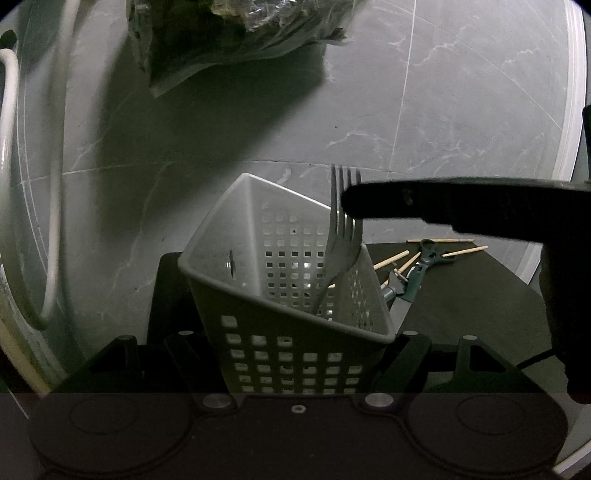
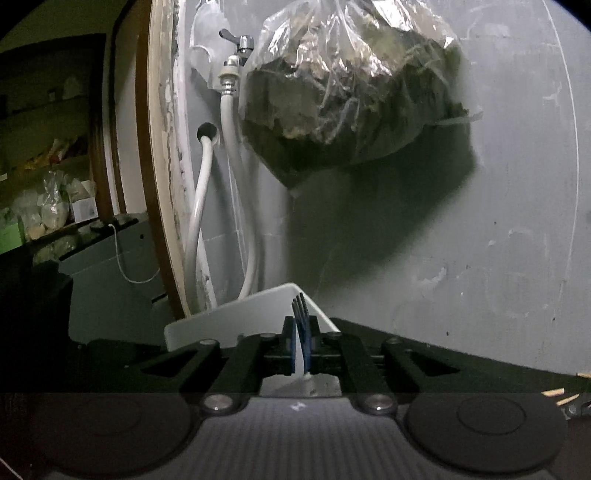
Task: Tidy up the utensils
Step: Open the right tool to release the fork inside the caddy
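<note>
While the left tongs (image 1: pixel 295 343) stood wide about the perforated grey utensil caddy (image 1: pixel 291 295), one finger against each side wall, they held it tilted, its open mouth tipped toward the wall. At the far left of that view a white hose (image 1: pixel 11 110) ran down the wall, and a clear plastic bag (image 1: pixel 236 33) of dark contents hung above. Inside the caddy, at its right corner, a fork (image 1: pixel 341 236) stood nearly upright, long axis vertical, tines up and handle down in the bin. Across its tines reached the right tongs (image 1: pixel 354 203), closed on the fork just below the tips. On the dark worktop (image 1: pixel 461 295) to the right lay wooden chopsticks (image 1: pixel 391 258) and a green-handled tool (image 1: pixel 424 266). From the right wrist, the fork's tines (image 2: pixel 300 314) rose between the two pads (image 2: pixel 290 343), pressed close on either side, with the caddy's pale rim (image 2: pixel 258 306) just behind and a tap (image 2: pixel 240 44) on the wall above.
</note>
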`<action>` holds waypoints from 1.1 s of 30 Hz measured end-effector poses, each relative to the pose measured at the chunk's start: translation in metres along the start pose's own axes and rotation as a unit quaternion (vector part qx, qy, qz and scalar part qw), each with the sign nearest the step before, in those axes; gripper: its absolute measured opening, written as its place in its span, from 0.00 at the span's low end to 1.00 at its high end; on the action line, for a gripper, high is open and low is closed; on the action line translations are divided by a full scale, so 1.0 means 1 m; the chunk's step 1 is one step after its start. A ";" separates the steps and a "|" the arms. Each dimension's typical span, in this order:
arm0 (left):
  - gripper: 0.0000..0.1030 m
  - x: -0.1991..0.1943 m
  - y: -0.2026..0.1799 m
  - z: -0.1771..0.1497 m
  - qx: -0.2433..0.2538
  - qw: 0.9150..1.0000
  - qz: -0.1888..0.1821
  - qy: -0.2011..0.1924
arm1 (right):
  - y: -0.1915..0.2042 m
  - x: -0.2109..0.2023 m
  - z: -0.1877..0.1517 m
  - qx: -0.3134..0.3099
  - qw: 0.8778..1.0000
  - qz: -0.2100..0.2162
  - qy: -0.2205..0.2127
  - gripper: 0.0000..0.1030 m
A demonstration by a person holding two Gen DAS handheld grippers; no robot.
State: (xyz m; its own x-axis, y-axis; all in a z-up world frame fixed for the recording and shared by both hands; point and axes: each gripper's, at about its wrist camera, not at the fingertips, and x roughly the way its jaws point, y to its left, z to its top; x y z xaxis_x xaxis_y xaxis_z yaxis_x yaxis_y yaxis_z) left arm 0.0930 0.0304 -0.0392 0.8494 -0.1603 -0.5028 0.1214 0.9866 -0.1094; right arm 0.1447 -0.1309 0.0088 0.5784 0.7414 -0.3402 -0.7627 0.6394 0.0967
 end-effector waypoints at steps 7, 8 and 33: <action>0.74 0.000 -0.001 -0.001 0.007 1.000 0.000 -0.002 | -0.005 -0.009 -0.001 0.013 1.000 0.002 -0.002 0.16; 0.74 0.000 -0.001 -0.001 0.011 1.000 -0.002 -0.004 | -0.006 -0.013 0.001 0.016 1.000 0.001 -0.009 0.26; 0.75 0.021 0.031 0.002 0.058 0.996 -0.056 -0.033 | -0.046 -0.023 -0.052 0.234 0.950 -0.201 0.055 0.93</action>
State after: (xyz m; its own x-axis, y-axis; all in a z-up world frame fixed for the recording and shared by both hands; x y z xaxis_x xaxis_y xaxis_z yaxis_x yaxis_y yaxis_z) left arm 0.1160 0.0582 -0.0513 0.8585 -0.2708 -0.4354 0.2725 0.9603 -0.0600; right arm 0.1511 -0.1880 -0.0366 0.7419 0.4091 -0.5313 -0.2592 0.9057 0.3354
